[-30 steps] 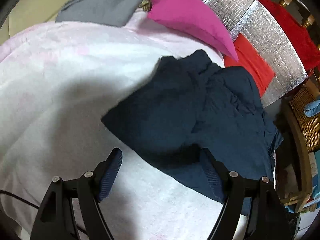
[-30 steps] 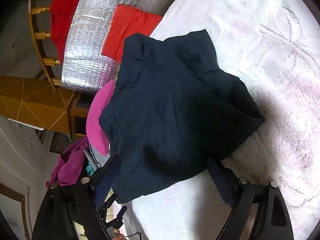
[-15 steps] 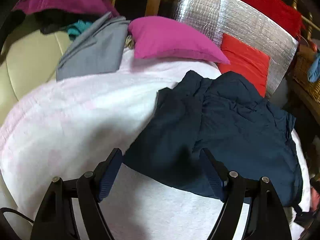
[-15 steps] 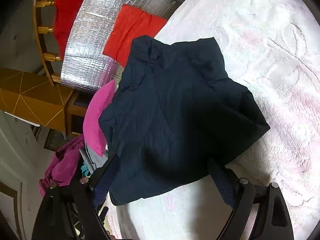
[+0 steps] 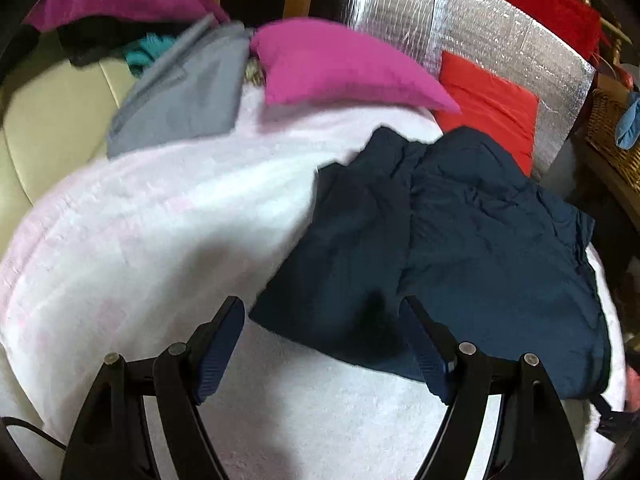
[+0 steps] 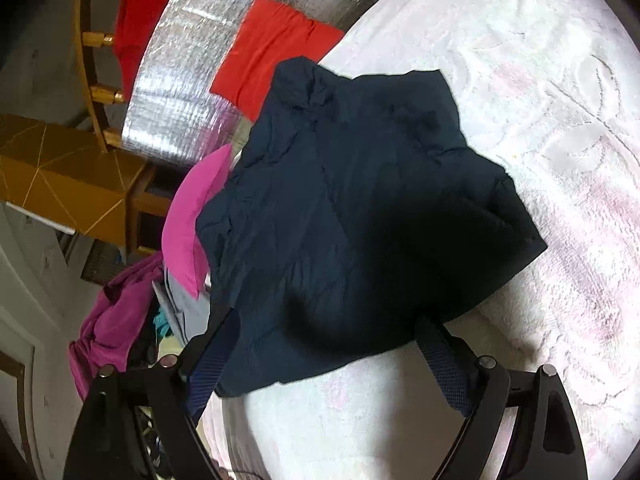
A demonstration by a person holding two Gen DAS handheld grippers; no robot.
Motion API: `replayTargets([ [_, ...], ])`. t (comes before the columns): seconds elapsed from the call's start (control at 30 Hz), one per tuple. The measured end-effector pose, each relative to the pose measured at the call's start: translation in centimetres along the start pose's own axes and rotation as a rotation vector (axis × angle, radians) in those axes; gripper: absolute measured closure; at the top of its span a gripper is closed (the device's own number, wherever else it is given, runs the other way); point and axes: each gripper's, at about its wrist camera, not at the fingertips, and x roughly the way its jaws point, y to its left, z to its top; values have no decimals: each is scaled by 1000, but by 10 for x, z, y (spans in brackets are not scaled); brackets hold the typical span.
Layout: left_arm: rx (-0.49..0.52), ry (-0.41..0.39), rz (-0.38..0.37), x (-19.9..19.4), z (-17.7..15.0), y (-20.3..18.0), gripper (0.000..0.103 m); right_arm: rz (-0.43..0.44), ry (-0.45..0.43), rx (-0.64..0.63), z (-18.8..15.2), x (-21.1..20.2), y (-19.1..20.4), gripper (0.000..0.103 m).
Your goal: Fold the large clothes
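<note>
Pointing downward at a slant over the bed, the left gripper (image 5: 322,332) hangs with its jaws spread wide and nothing between the blue ribbed pads (image 5: 218,354); the near edge of the navy jacket (image 5: 460,248) lies just beyond the fingertips, not pinched. That jacket is folded into a rough, rumpled bundle on the pale pink blanket (image 5: 140,220), toward the right side of the left wrist view, with one flap doubled over the middle. Behind it a magenta pillow (image 5: 340,64) rests at the blanket's far edge, a grey garment (image 5: 184,96) lies to its left, and a red cushion (image 5: 492,108) leans against a silver quilted foil sheet (image 5: 480,28).

The right gripper (image 6: 326,350) also tilts down toward the bed, coming at the same jacket (image 6: 360,216) from another side. Its jaws stand released as well, spread to either side of the bundle's near hem; the dark cloth lies past the pads and neither one presses on it. In that view the blanket (image 6: 540,80) shows an embossed floral pattern, and the foil sheet (image 6: 188,80) and a wooden rail (image 6: 90,60) stand off to the left.
</note>
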Motion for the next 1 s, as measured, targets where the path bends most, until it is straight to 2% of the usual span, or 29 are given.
replayTargets([
  [0.2, -165, 154, -199, 22, -2, 21, 23, -1, 49, -22, -10, 9, 0, 12],
  [0.37, -243, 189, -269, 32, -2, 22, 22, 17, 78, 33, -15, 26, -6, 12],
  [0.6, -359, 249, -361, 55, -1, 24, 19, 42, 13, 126, -14, 33, -18, 12],
  [1.0, -537, 240, -469, 77, -4, 37, 20, 109, -142, 201, -11, 20, -34, 13],
])
